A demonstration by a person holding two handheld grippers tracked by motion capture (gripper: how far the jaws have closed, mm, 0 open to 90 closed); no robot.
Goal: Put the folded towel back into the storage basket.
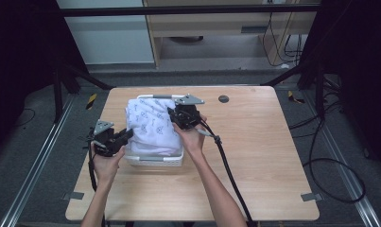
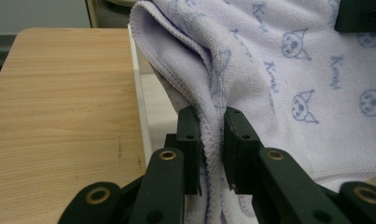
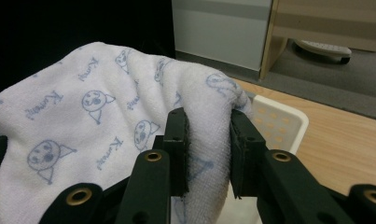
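Both tools are on the towel (image 1: 152, 125) here, a white cloth printed with little blue cartoon faces, bunched up in the white basket (image 1: 155, 161) on the wooden worktop (image 1: 264, 151). The left tool (image 2: 213, 154) pinches a stitched, folded edge of the towel at the basket's near-left side, pads pressed on the hem. The right tool (image 3: 209, 149) clamps a thick fold at the far-right side, over the basket's perforated wall. The towel humps up above the rim between the two.

Terry-cloth towel (image 1: 152, 125) (fuzzy), plastic basket (image 1: 155, 161)
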